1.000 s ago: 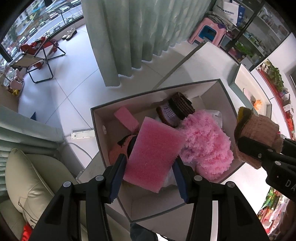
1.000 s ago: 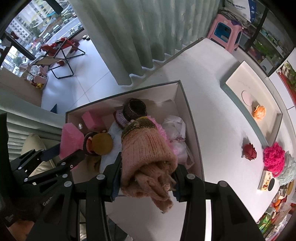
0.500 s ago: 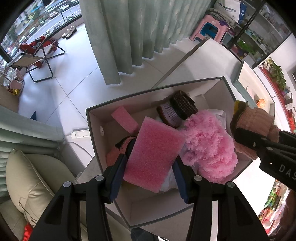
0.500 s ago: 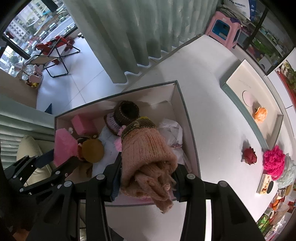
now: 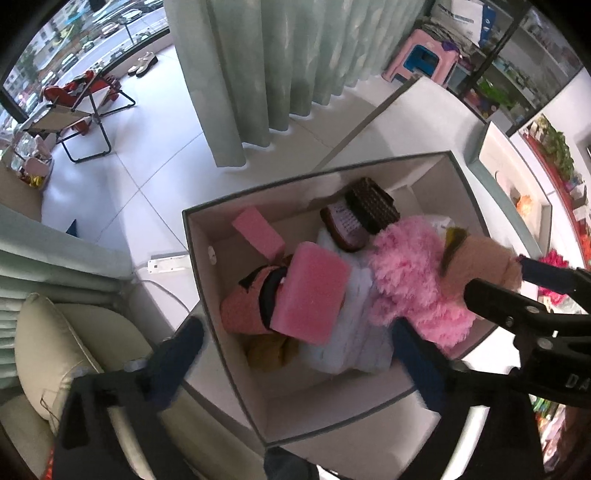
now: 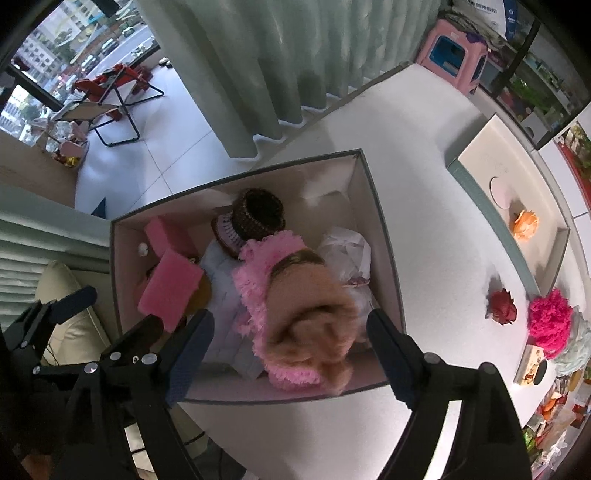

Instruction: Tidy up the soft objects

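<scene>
Both claws now spread wide: the left claw (image 5: 295,336) has dropped its pink sponge (image 5: 310,295), the right claw (image 6: 290,332) its knitted hat (image 6: 314,325), into the box (image 6: 380,221) at twelve o'clock on the desk (image 6: 424,155).

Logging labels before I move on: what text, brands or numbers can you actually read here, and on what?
"DA", cut off by the frame edge: white letters on the right gripper body, seen in the left wrist view.
White bag on the shelf: blue print, too blurred to read.
Small box on the table: print too small to read.
</scene>
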`<state>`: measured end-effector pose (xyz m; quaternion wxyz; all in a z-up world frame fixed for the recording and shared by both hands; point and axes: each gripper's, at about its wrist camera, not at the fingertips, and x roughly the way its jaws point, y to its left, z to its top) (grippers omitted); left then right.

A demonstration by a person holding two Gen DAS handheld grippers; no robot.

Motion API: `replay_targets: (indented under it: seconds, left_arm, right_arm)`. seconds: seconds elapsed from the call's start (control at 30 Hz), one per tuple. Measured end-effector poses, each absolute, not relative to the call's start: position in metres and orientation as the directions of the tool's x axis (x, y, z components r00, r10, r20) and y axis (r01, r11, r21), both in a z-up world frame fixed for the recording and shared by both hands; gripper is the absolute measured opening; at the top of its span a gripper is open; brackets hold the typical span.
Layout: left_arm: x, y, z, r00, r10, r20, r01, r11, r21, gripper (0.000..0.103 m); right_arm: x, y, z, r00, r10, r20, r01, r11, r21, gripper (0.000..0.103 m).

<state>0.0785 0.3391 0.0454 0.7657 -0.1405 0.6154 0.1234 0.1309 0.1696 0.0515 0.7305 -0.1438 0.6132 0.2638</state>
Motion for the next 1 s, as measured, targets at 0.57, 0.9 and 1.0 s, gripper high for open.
replay_targets:
  seconds: [0.57, 0.9, 1.0]
  left_arm:
    - [0.051, 0.337, 0.071, 0.263, 0.055, -0.963, -0.359, 0.932, -0.045, 0.103]
    - [0.038, 0.344, 0.082, 0.279, 0.02, -0.96, -0.355, 0.931, -0.084, 0.103]
    - [0.035, 0.34, 0.08, 0.264, 0.036, -0.964, -0.336, 0.94, -0.056, 0.103]
  right_arm:
    - [0.101, 0.149, 0.078, 0.165, 0.248, -0.955, -0.54, 0.833, 0.123, 0.103]
    - [0.085, 0.146, 0.088, 0.167, 0.26, -0.951, -0.54, 0.831, 0.133, 0.103]
    - [0.081, 0.145, 0.091, 0.167, 0.264, -0.95, -0.537, 0.833, 0.137, 0.103]
